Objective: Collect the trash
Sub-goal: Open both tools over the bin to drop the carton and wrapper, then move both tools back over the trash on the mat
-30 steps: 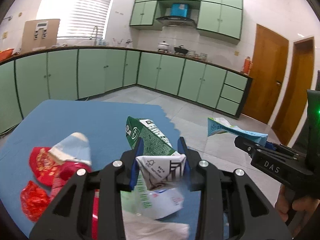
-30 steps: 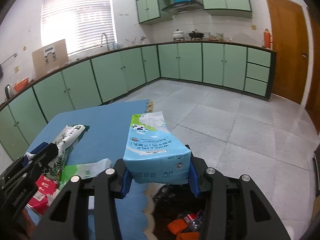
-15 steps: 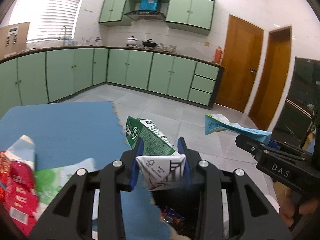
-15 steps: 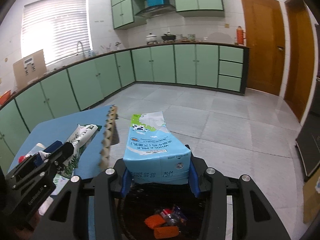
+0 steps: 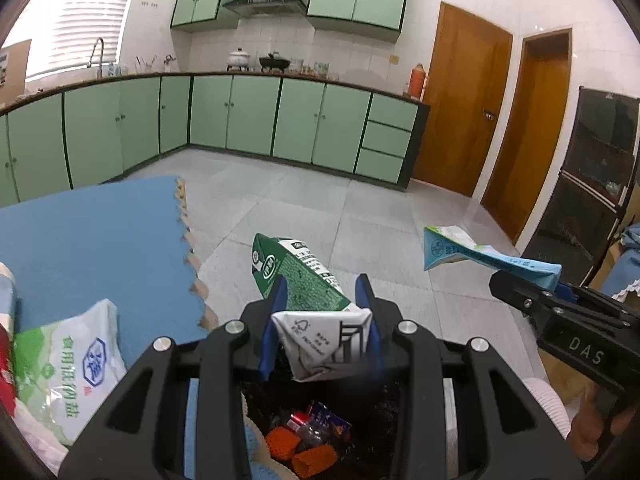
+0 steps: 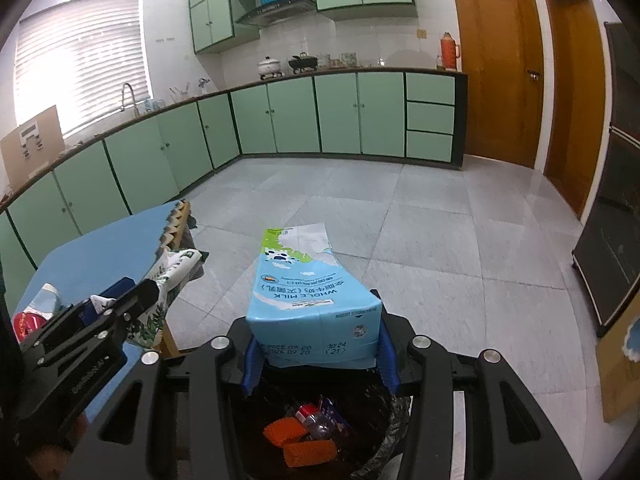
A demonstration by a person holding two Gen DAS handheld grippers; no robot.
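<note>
My left gripper point(image 5: 322, 312) is shut on a green and white milk carton point(image 5: 304, 280) and holds it above the black-lined trash bin point(image 5: 372, 432). My right gripper point(image 6: 316, 344) is shut on a light blue whole milk carton point(image 6: 308, 296) and holds it above the same bin point(image 6: 384, 440). The bin holds orange pieces and small wrappers. In the left wrist view the right gripper point(image 5: 560, 316) and its blue carton point(image 5: 480, 252) show at the right. In the right wrist view the left gripper point(image 6: 100, 320) and its green carton point(image 6: 168, 280) show at the left.
A blue foam-topped table point(image 5: 88, 232) lies at the left, with a white and green salt bag point(image 5: 76, 368) and red wrappers at its near edge. Grey tiled floor point(image 6: 440, 248) stretches ahead to green cabinets. A dark cabinet point(image 6: 616, 220) stands at the right.
Both grippers have swung right, off the blue table and over the trash bin, each still holding its carton. The bin's contents have come into view below both.
</note>
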